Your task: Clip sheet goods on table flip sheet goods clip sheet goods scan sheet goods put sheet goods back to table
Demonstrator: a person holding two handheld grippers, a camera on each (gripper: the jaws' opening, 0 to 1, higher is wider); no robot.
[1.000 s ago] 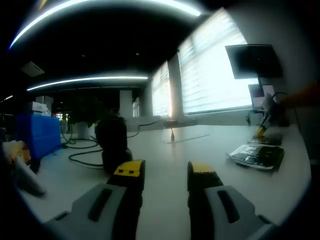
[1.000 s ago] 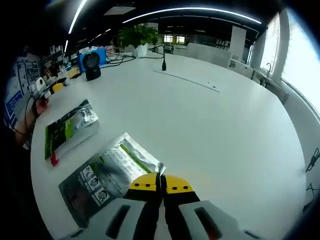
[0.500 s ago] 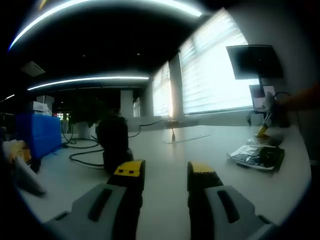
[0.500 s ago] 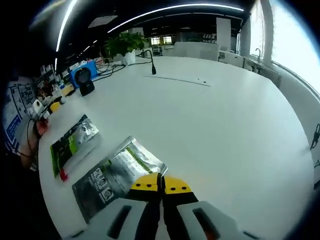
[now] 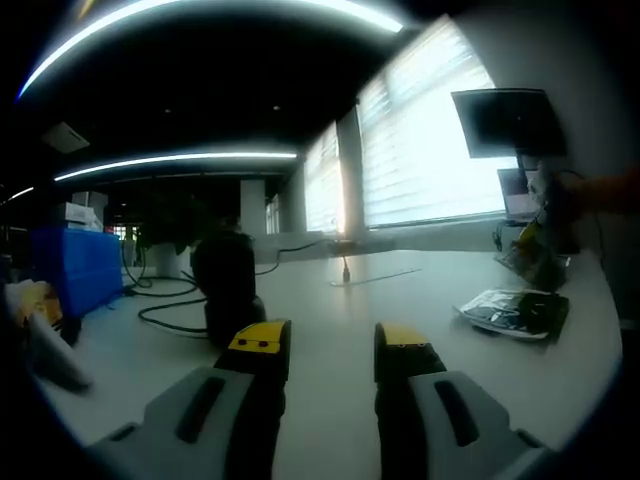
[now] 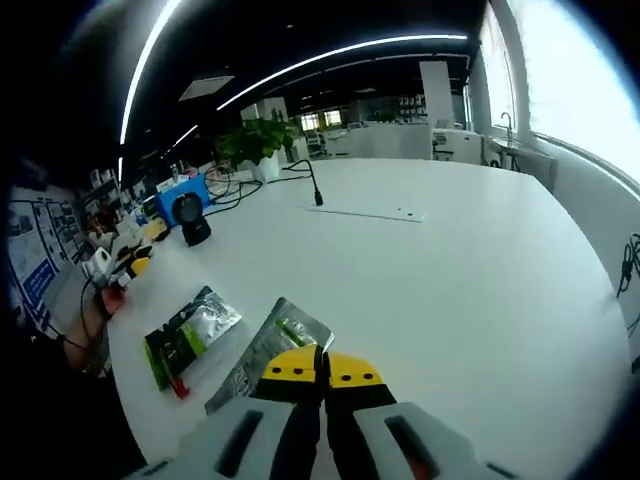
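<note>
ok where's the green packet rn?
Right gripper view, lower left: green packet lies flat on the white table, just left of the silver pouch clamped by the right gripper.

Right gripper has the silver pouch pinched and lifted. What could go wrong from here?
1. The right gripper pinches the silver pouch only at one edge, so it may slip or swing during the flip.
2. The green pouch lies close beside it; a low swing could knock it.
3. The left gripper sits open near the black scanner and its cables, which a careless move might snag.
</note>
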